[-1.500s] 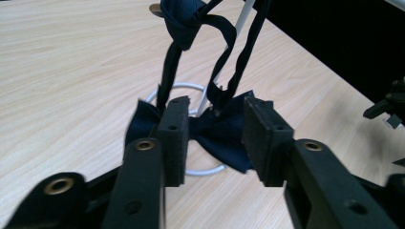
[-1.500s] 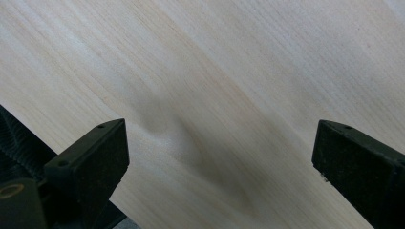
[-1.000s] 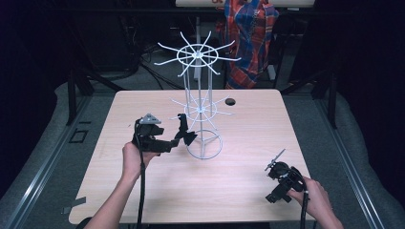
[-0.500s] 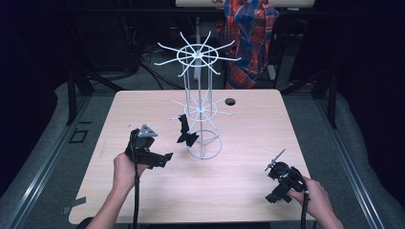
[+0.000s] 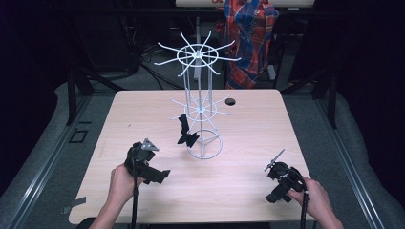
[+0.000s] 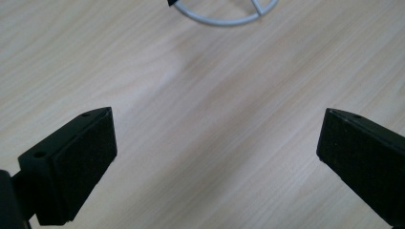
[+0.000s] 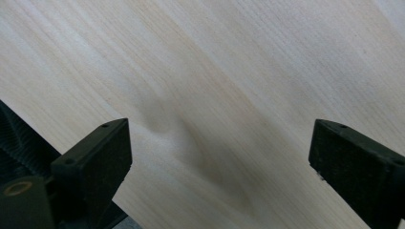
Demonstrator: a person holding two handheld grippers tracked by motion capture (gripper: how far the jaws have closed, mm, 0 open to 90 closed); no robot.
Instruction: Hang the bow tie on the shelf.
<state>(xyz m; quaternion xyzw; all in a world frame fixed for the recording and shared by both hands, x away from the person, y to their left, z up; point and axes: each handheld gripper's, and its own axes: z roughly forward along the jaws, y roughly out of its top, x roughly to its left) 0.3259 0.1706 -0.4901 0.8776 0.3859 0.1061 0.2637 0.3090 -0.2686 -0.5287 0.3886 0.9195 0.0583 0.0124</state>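
A white wire rack (image 5: 198, 86) with two tiers of hooks stands mid-table on a ring base (image 6: 224, 14). A black bow-shaped piece (image 5: 185, 132) hangs from a lower hook on its left side. My left gripper (image 5: 160, 176) sits low near the front left, apart from that piece. Its jaws have just been opening and stand wide in the left gripper view (image 6: 215, 157), with bare wood between them. My right gripper (image 5: 276, 194) rests at the front right, open (image 7: 219, 167) over bare table.
A small black round spot (image 5: 230, 101) lies on the wooden table (image 5: 143, 109) behind the rack. A person in a plaid shirt (image 5: 250, 38) stands beyond the far edge. The table's near edge and dark floor (image 7: 19, 138) are close to my right gripper.
My left gripper has drawn back from the black piece toward the front left and sunk lower, its jaws wider. The piece stays hanging on the rack. The right gripper has not moved.
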